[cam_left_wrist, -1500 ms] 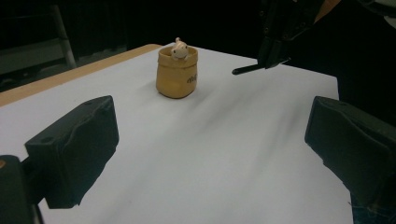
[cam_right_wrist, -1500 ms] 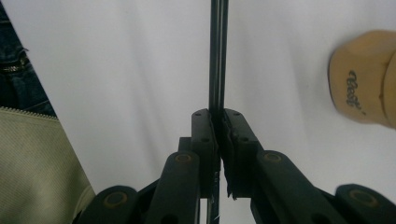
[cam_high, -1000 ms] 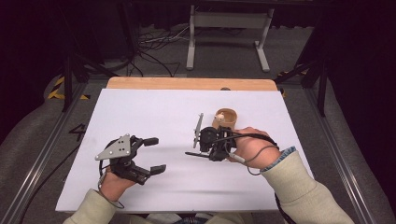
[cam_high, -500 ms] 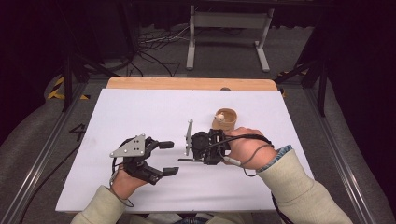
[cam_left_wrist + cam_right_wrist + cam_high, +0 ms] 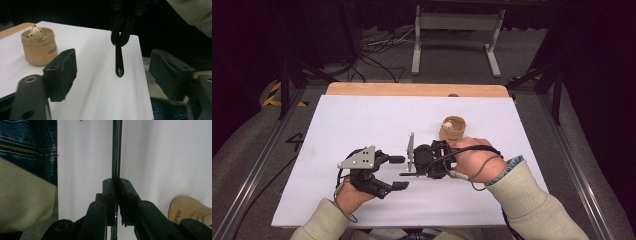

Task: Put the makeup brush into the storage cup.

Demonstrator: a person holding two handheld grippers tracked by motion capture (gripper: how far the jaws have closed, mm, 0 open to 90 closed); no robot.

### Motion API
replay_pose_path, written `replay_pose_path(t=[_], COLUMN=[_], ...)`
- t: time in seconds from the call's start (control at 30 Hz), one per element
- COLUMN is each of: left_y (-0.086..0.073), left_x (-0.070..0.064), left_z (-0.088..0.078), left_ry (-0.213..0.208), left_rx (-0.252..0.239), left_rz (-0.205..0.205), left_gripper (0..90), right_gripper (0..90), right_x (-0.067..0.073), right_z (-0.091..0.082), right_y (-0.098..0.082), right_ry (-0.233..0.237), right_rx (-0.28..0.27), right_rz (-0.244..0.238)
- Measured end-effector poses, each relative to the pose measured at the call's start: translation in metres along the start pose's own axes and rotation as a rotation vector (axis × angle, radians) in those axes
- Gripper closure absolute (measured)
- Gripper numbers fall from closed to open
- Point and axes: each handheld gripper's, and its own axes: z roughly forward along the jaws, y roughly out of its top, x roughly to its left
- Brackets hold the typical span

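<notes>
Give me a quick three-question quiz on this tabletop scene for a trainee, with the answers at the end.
1. True or false: the right claw is shut on the thin black rod.
2. What sits in the tan cup? A: a spoon. B: a small animal figure. C: nothing.
3. In a few words: what lies between the jaws of the left claw?

Key
1. True.
2. B.
3. The rod's tip. The jaws have just been closing, but the pads do not press on it.
</notes>
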Motion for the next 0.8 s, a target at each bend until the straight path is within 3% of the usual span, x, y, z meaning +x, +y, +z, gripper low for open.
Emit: replay_pose_path(t=[0.13,0.43,0.8], left_y=[-0.0019,-0.0016,-0.0034], left_x=[0.0012,-0.0019,-0.0006], left_z=[-0.0014,-0.0006,0.0022], left_ry=[-0.016,-0.035,-0.075], left_rx=[0.007,0.033,0.061], left_rz=[0.002,0.027,0.013], left_gripper=[45.6,67.4,80.7], right_gripper=[84.1,84.1,84.1], right_x=[0.0009,0.0024,0.0041], right_z=[0.0012,0.0013,-0.0003], right_y=[0.0038,0.0073,0.0085], right_ry=[0.003,0.006,0.007], right_rx=[0.012,0.010,0.010], right_rz=[-0.015,-0.028,-0.045])
